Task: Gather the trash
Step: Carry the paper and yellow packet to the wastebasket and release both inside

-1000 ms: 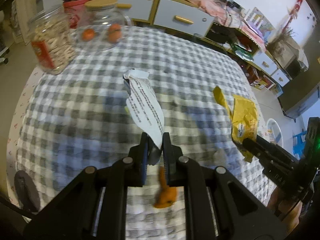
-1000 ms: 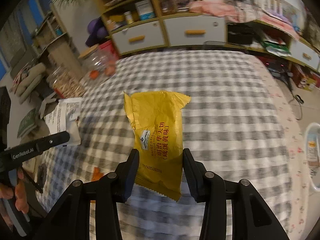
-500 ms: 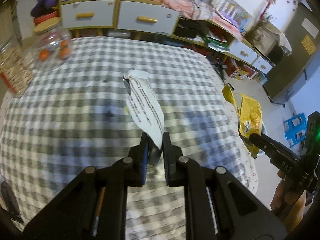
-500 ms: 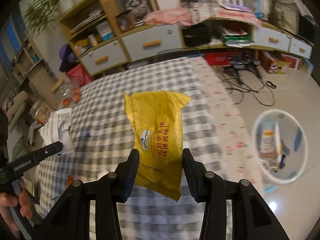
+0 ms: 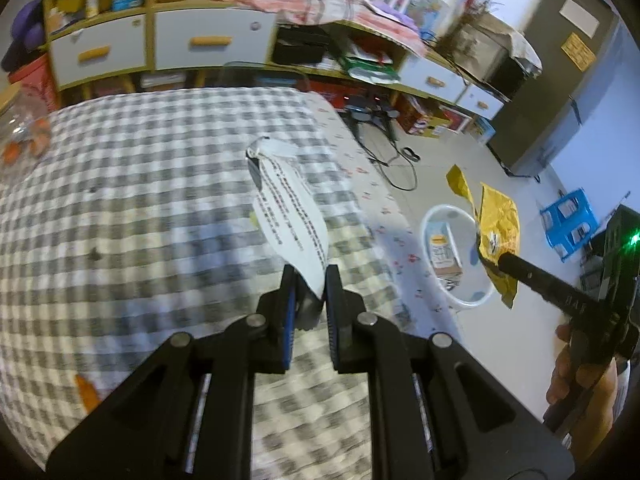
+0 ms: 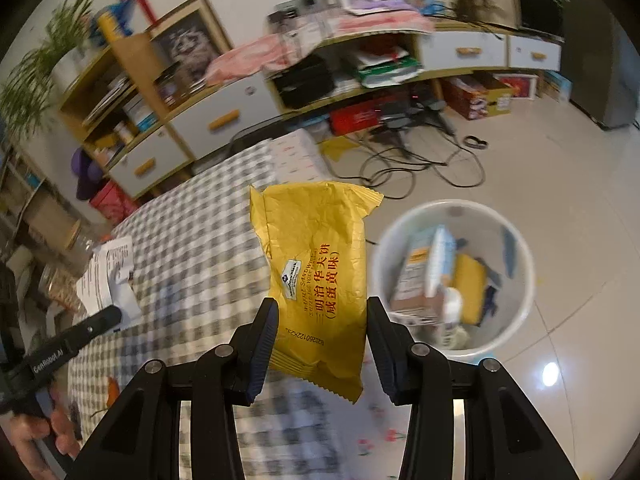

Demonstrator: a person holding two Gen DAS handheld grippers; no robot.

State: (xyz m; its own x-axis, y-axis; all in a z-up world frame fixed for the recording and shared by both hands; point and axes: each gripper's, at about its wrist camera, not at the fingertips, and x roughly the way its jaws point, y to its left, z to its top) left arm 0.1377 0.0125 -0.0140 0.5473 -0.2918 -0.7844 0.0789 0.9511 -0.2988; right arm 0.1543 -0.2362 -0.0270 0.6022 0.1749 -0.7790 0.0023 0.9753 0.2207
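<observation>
My left gripper point(image 5: 308, 280) is shut on a white printed wrapper point(image 5: 290, 216), which sticks up above the checked tablecloth point(image 5: 140, 184) near its right edge. My right gripper point(image 6: 318, 316) is shut on a yellow snack wrapper point(image 6: 316, 264), held up beside the table edge; the same yellow wrapper point(image 5: 496, 232) shows at the right of the left wrist view, just over the bin's rim. A white round trash bin point(image 6: 516, 320) stands on the floor to the right, with several packets inside. In the right wrist view the white wrapper point(image 6: 108, 280) and left gripper appear at far left.
A jar with orange pieces point(image 5: 20, 136) stands at the table's far left, and an orange scrap point(image 5: 86, 394) lies near its front edge. Cables point(image 6: 420, 160) trail on the tiled floor beyond the bin. Shelves and drawers point(image 5: 180, 44) line the wall. A blue stool point(image 5: 568, 224) stands at the right.
Both grippers have swung right with their wrappers, off the middle of the table toward its right edge. The white bin has come closer and larger in both views.
</observation>
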